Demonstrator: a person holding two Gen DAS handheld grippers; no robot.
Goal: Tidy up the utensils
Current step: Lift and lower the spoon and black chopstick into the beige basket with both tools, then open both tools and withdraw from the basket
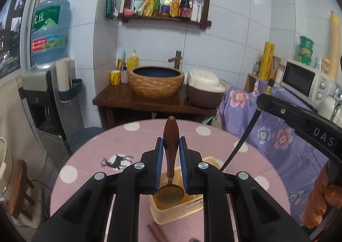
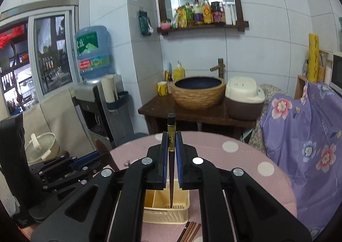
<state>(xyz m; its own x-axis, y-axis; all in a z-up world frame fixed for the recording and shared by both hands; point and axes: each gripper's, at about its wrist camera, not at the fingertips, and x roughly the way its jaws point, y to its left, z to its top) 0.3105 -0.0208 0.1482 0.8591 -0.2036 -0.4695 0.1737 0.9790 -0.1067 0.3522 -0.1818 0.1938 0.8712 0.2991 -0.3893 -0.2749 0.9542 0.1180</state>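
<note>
My left gripper [image 1: 171, 142] is shut on a spoon [image 1: 170, 156] with a brown wooden handle and a brass bowl. The bowl hangs down over a cream plastic utensil basket [image 1: 177, 210] on the pink dotted table [image 1: 96, 156]. My right gripper [image 2: 171, 137] is shut on black chopsticks [image 2: 171, 156] with a gold band, held upright, tips down inside the same basket [image 2: 166, 212]. The right gripper and its chopsticks also show in the left wrist view [image 1: 259, 100], and the left gripper shows in the right wrist view [image 2: 94, 156].
Brown chopsticks [image 2: 190, 231] lie on the table in front of the basket. Behind the table stand a wooden stand with a basin [image 1: 156, 81], a rice cooker [image 1: 205, 88], a water dispenser [image 1: 49, 53] and a microwave [image 1: 303, 81]. A flowered purple cloth [image 2: 310, 135] hangs at right.
</note>
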